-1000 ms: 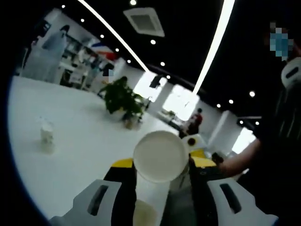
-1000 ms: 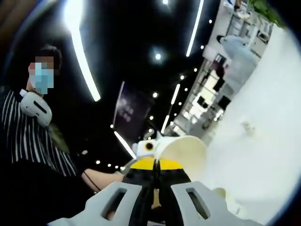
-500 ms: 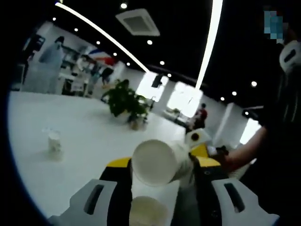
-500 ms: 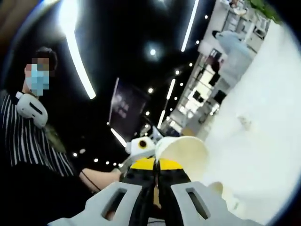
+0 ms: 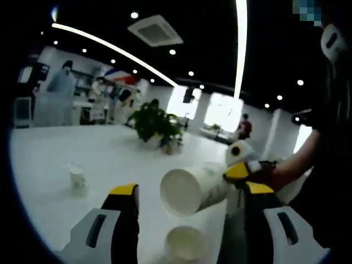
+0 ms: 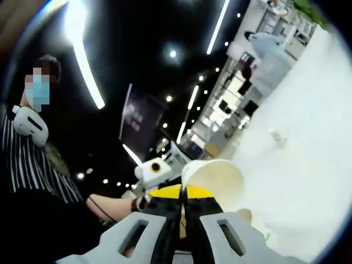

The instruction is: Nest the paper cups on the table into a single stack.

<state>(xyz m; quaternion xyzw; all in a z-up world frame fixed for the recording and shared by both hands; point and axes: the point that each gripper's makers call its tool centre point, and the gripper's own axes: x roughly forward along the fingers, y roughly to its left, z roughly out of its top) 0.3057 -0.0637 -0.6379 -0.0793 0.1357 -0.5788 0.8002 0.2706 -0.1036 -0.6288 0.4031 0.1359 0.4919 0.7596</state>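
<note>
A white paper cup (image 5: 190, 190) is seen lying sideways in the left gripper view, open mouth turned toward the camera, hanging in the air between the left gripper (image 5: 190, 192)'s two yellow-tipped black jaws. Those jaws are spread wide and the cup isn't touched by them. It's pinched at its far end by the right gripper (image 5: 242, 173), which comes in from the right with a person's hand (image 5: 280, 176) behind it.

In the right gripper view, the same cup (image 6: 215, 177) is seen clamped by its wall, with the right gripper (image 6: 182, 192)'s jaws squeezed nearly together on it and the open mouth pointed up and to the right.

A second white paper cup (image 5: 185, 243) is found upright on the white table (image 5: 49, 203), right below the held one, low between the left jaws. A smaller clear plastic cup (image 5: 78, 179) is set well off to the left on the table, and a green potted plant (image 5: 158, 125) is parked farther back.
</note>
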